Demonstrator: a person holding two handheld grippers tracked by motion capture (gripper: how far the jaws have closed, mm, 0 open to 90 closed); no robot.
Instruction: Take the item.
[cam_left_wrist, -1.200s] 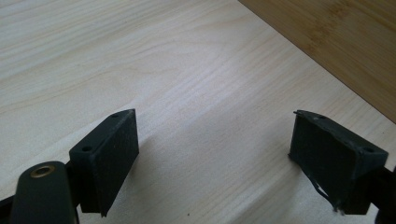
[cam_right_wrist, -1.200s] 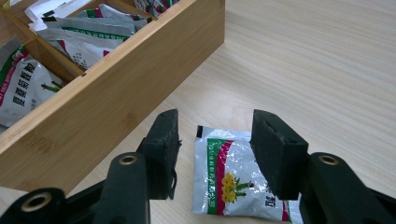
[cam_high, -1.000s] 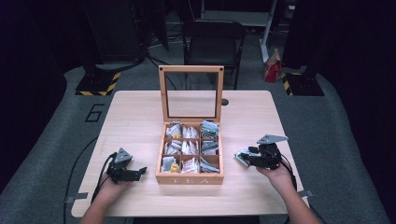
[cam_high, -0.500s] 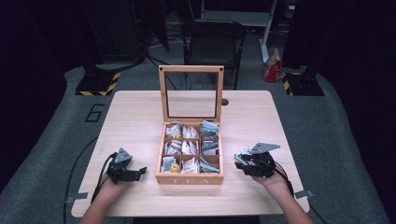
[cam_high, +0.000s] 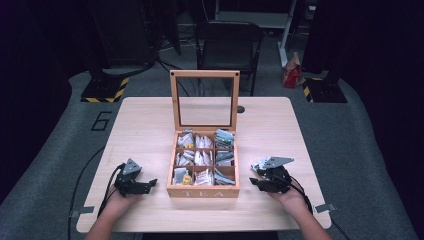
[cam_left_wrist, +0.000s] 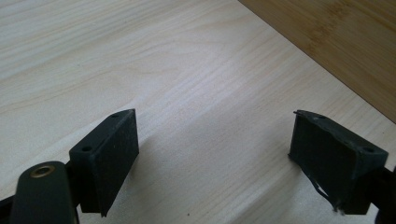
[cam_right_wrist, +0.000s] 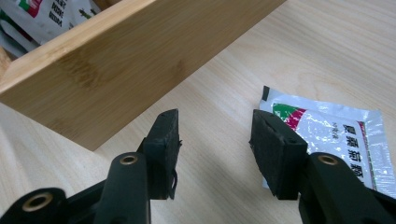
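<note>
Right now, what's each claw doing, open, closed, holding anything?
Left claw: open, empty, over bare table.
Right claw: open, holding nothing; sachet lies beside it.

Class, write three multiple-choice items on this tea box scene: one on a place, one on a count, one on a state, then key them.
1. Where does the sachet lie?
A. on the table by the right gripper
B. on the chair
C. on the lid
2. How many compartments has the tea box?
A. four
B. nine
C. twelve
3. How is the glass-paned lid?
A. shut
B. removed
C. standing open

Key: 1 A, it lies flat on the wood beside the jaws; 2 B, three rows of three; 3 C, it stands upright behind the compartments.
</note>
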